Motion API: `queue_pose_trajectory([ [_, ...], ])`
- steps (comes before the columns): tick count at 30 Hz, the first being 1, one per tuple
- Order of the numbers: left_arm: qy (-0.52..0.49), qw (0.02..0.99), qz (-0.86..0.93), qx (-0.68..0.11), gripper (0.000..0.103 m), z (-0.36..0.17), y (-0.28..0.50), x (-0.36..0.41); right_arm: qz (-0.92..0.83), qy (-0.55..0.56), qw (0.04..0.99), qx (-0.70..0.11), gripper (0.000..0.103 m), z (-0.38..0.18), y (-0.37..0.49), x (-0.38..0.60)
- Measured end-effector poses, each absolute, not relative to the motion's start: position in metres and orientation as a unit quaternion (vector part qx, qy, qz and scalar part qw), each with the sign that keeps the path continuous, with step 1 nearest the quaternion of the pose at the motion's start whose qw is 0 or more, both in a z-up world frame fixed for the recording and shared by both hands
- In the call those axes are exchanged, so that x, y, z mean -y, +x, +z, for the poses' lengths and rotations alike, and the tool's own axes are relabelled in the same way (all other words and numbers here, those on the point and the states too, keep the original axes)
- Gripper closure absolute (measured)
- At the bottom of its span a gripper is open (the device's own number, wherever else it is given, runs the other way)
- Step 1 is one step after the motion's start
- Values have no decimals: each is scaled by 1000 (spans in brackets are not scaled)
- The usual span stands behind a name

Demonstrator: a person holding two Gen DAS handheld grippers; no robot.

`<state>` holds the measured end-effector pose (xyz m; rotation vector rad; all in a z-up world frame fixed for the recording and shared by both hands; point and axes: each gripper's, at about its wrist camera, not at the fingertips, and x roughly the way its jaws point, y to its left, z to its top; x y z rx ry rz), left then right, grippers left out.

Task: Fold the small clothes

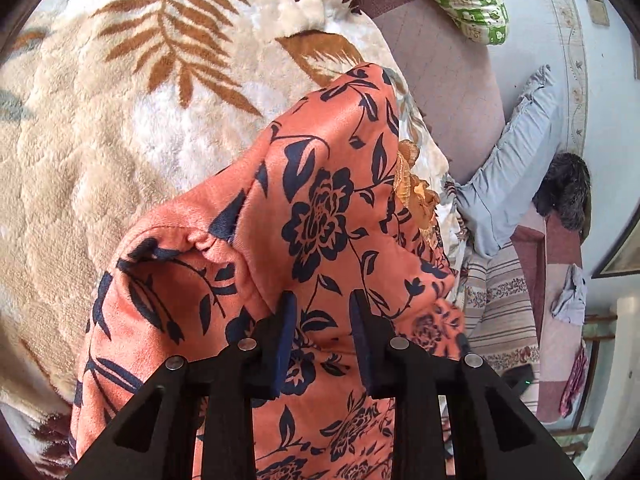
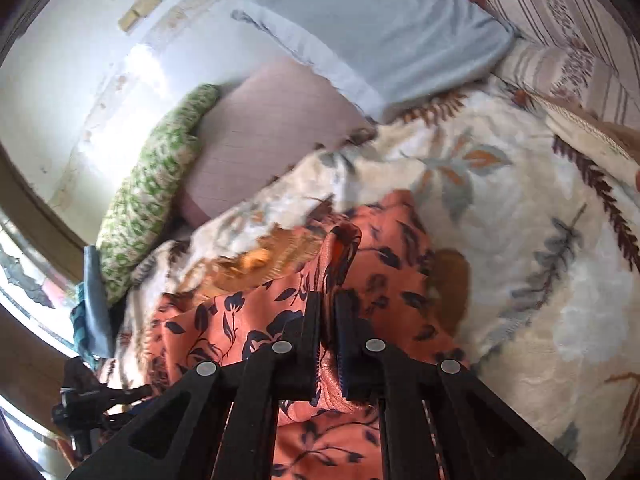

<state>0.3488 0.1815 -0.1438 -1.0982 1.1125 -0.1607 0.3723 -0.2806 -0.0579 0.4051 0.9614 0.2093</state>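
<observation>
A bed (image 1: 448, 92) carries everything, and most of it is covered by a cream plush blanket (image 1: 100, 140) printed with brown fern leaves. At the bed's far edge, by the wall, lie a pale blue pillow (image 2: 380, 28) and a green-and-white patterned cushion (image 2: 156, 184), with bare mauve sheet between them. On the blanket, in its middle, lies the orange garment (image 1: 320, 208) with dark blue flowers, bunched and raised in folds, a bit of golden lace (image 1: 412, 188) at one edge. The left tongs (image 1: 323, 300) stand partly open over the garment, cloth lying between the pads; whether they press it I cannot tell. The right tongs (image 2: 327, 300) are closed on a pinched ridge of the same cloth.
</observation>
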Motion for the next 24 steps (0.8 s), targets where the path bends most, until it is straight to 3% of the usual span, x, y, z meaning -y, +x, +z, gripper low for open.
queue_pose_trajectory([
  [5, -459, 747, -116, -467, 72, -103, 344, -193, 81, 198, 833, -510, 91, -102, 361, 309],
  [6, -442, 758, -117, -465, 62, -93, 349, -194, 82, 207, 836, -503, 89, -99, 359, 313],
  [7, -424, 768, -114, -466, 45, -84, 357, -194, 81, 212, 839, -495, 84, -95, 359, 315],
  [8, -404, 777, -106, -471, 40, -78, 366, -193, 87, 219, 840, -488, 79, -91, 360, 316],
  [10, -358, 793, -86, -484, 39, -69, 388, -186, 96, 227, 842, -480, 52, -85, 367, 315],
  [17, -226, 797, -29, -559, 41, -93, 448, -157, 87, 177, 842, -503, 51, -96, 395, 288],
  [18, -216, 796, -22, -565, 41, -99, 452, -153, 86, 163, 839, -512, 57, -100, 399, 283],
  [19, -211, 797, -23, -565, 49, -100, 453, -151, 85, 145, 840, -516, 78, -102, 401, 278],
  [20, -203, 803, -29, -559, 57, -100, 453, -149, 81, 118, 845, -515, 88, -101, 402, 273],
  [22, -201, 812, -35, -547, 94, -98, 456, -147, 87, 71, 855, -507, 92, -93, 404, 263],
  [24, -241, 815, -30, -527, 96, -98, 457, -163, 101, 71, 865, -487, 95, -75, 408, 261],
])
